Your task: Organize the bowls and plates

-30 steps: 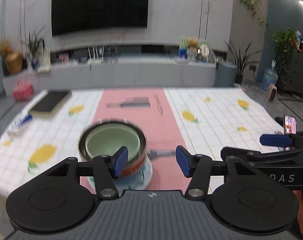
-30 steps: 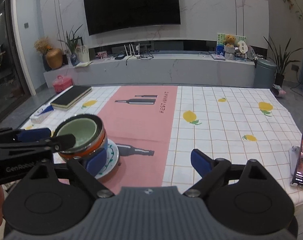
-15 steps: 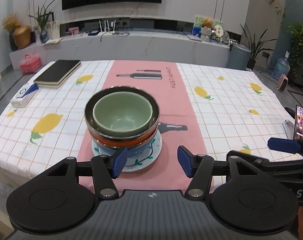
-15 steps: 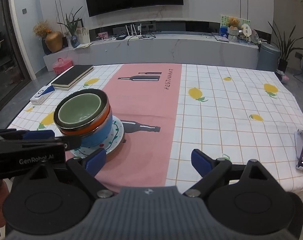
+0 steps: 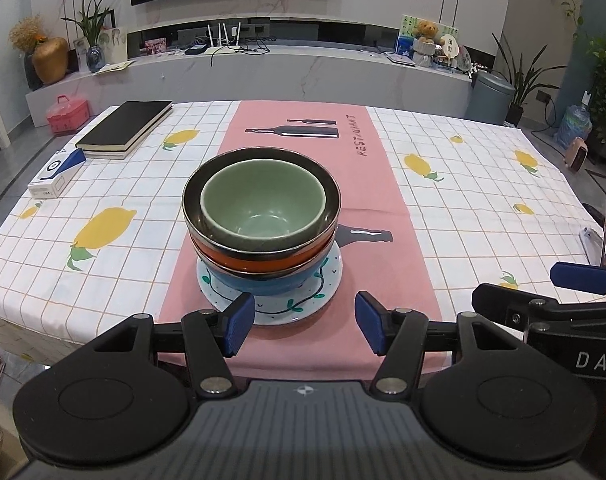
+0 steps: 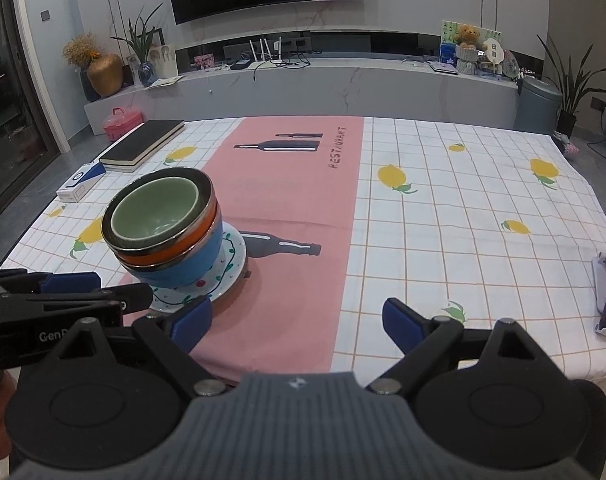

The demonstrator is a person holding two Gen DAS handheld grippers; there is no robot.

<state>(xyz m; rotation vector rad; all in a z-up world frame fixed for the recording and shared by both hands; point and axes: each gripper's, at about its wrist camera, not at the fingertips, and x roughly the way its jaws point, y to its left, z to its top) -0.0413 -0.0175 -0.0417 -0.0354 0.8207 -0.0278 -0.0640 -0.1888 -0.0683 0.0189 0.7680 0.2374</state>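
On the pink strip of the counter (image 5: pixel 463 184) sits a patterned plate (image 5: pixel 331 276) carrying a nested stack: blue bowl (image 5: pixel 263 286), orange bowl (image 5: pixel 239 260), dark bowl (image 5: pixel 195 200), green bowl (image 5: pixel 263 208) on top. The left gripper (image 5: pixel 301 328) hangs just before the plate, fingers spread and empty. The right gripper (image 6: pixel 297 322), off to the stack's right, is likewise released, holding nothing.
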